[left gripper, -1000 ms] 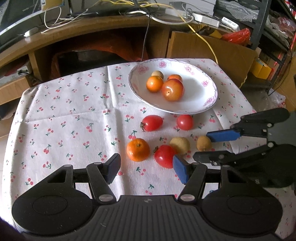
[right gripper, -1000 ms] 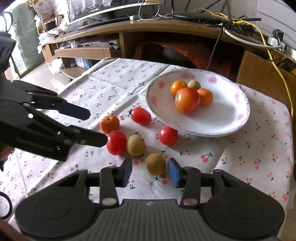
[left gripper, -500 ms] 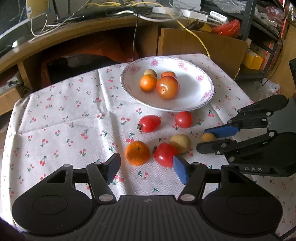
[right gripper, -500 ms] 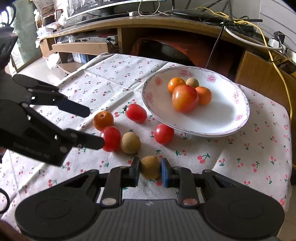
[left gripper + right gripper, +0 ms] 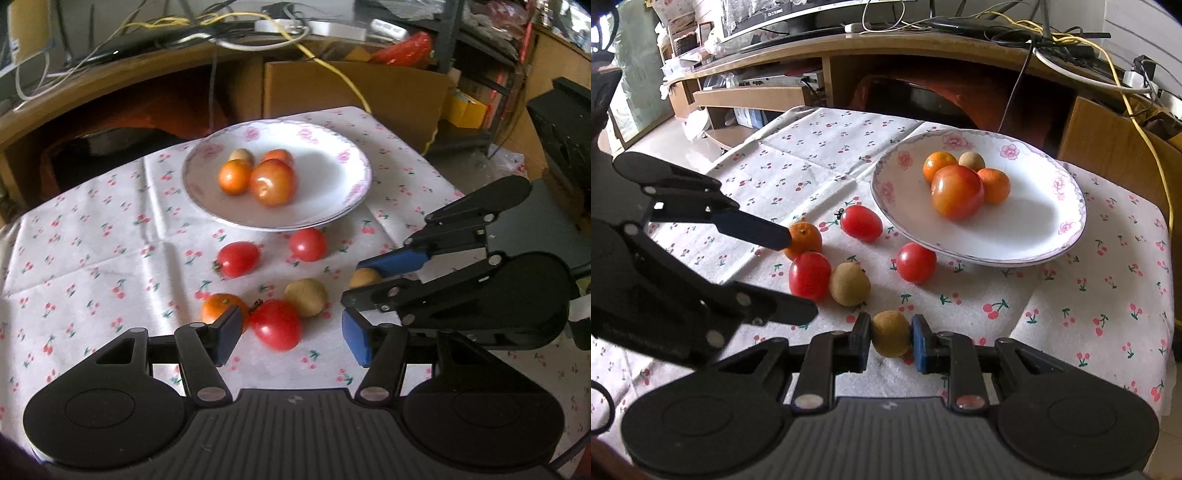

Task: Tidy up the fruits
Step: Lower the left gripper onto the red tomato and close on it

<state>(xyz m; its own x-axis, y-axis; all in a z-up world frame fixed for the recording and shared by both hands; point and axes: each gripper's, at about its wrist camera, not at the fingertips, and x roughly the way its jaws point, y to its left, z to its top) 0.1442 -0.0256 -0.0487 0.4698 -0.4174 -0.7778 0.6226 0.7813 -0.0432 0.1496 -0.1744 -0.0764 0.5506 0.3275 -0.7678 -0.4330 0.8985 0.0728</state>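
Rt claw [image 5: 891, 339] pinched brown fruit [image 5: 890, 333], low on surface near plate [image 5: 1067, 236]; round, might've slipped on lift. Lt claw [image 5: 286, 334] closing round red tomato [image 5: 276, 324], not gripping; could've nudged orange [image 5: 218, 312].

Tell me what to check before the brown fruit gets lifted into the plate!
1. Right gripper squeezing the brown fruit on both sides: ok.
2. Fruit off the tablecloth yet: cannot tell.
3. Free spot in the plate: ok, its right half is bare beside the big tomato.
4. Way to the plate clear: not quite, a red tomato sits in front of the rim, so go over it.
5. Left gripper out of the way: ok, it is off to the side, jaws closing around another tomato, pads not yet pressing.
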